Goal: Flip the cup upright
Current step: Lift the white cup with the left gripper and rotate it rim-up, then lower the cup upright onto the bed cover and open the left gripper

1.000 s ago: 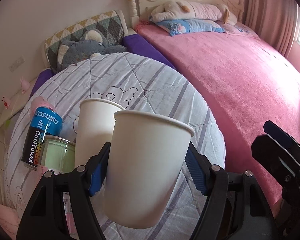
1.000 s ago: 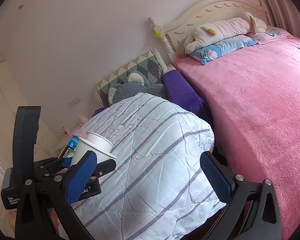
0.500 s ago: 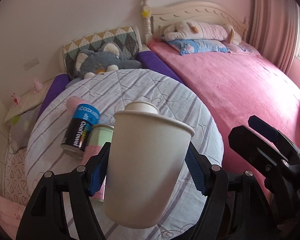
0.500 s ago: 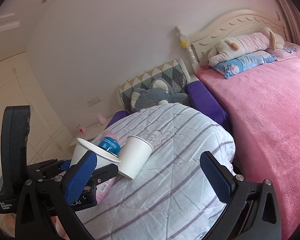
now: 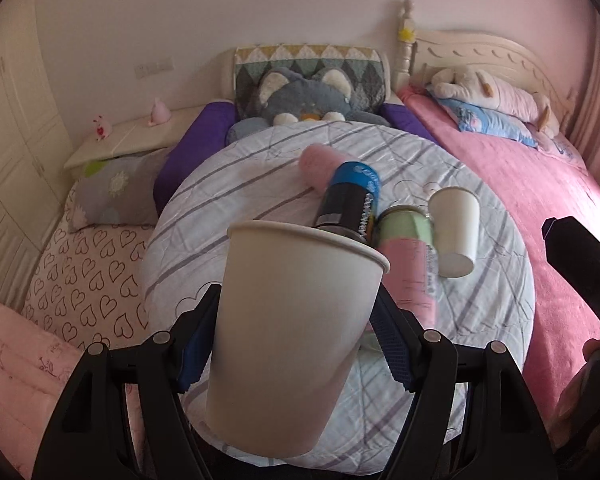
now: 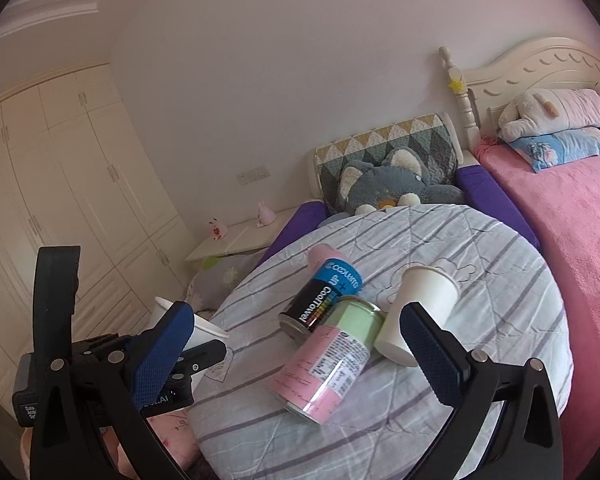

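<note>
My left gripper (image 5: 294, 344) is shut on a white paper cup (image 5: 288, 332), mouth up, held above the near left edge of the striped round cushion (image 5: 260, 184). The held cup's rim also shows at the left in the right wrist view (image 6: 204, 326). A second white paper cup (image 5: 456, 232) stands mouth up on the cushion, also in the right wrist view (image 6: 420, 312). My right gripper (image 6: 300, 356) is open and empty above the cushion's near part, its right finger (image 6: 432, 352) in front of the second cup.
On the cushion lie a black and blue CoolTowel can (image 6: 324, 300), a green and pink can (image 6: 328, 360) and a pink roll (image 5: 320, 160). A pink bed (image 5: 540, 200) is to the right, a grey plush (image 5: 304, 96) behind, wardrobes (image 6: 60, 200) to the left.
Both grippers have swung left and pulled back. The held cup has moved away from the standing cup, towards the cushion's left edge. The cans have come fully into view.
</note>
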Demonstrator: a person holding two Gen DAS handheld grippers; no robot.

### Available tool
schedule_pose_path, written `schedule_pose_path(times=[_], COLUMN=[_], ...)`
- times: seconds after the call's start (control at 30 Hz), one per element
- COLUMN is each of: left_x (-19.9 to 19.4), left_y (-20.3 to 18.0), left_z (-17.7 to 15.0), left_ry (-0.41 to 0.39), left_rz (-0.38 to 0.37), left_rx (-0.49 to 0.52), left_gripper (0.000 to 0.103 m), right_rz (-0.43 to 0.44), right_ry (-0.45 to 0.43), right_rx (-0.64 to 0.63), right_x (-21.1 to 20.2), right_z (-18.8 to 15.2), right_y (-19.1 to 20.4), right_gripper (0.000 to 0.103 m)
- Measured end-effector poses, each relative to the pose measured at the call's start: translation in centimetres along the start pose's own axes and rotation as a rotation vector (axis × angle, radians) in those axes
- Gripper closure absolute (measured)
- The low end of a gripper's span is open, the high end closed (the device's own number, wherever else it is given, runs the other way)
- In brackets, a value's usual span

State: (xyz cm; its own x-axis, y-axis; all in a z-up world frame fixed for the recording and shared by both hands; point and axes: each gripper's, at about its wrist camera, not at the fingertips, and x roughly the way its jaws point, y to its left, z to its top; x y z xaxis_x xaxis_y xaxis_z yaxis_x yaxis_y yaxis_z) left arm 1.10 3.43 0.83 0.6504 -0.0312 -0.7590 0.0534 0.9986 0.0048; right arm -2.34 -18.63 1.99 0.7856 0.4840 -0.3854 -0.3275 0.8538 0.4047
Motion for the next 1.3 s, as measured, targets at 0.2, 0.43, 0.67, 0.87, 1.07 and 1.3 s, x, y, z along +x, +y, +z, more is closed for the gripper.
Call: schedule_pose_path(times=[0.2, 0.43, 0.67, 0.87, 1.07, 1.3], left_x=[4.3, 8.5, 9.4, 8.7, 6.6, 4.8], left_y=[3.4, 5.4, 6.1, 7.1, 9.0, 11.2], left_z=[-0.3, -0.9, -0.7, -1.1, -2.1, -3.9], left_ry=[0.070, 0.139, 0.120, 0.111, 0.076, 0.080], left_rz=[-0.015, -0.044, -0.043, -0.124, -0.164, -0.168], left_rx=[-0.057, -0.103, -0.118, -0.125, -0.132, -0.110], left_gripper=[0.030, 0.030, 0.028, 0.017, 0.012, 0.012], right_rz=[0.001, -0.019, -0.068, -0.078, -0.043, -0.009], right_ry=[0.076, 0.170, 0.220, 0.229, 0.270, 0.406], right_rx=[-0.027, -0.040, -0.045, -0.028, -0.018, 0.022], right_x=[5.0, 10.1, 12.7, 12.8, 13.3, 15.9], right_z=[-0.4, -0.8, -1.2, -1.0, -1.3, -2.5], right_y=[3.2, 5.4, 5.4, 5.5, 7.1, 9.4], right_gripper=[0.000, 0.000, 0.000, 0.000, 0.000, 0.000])
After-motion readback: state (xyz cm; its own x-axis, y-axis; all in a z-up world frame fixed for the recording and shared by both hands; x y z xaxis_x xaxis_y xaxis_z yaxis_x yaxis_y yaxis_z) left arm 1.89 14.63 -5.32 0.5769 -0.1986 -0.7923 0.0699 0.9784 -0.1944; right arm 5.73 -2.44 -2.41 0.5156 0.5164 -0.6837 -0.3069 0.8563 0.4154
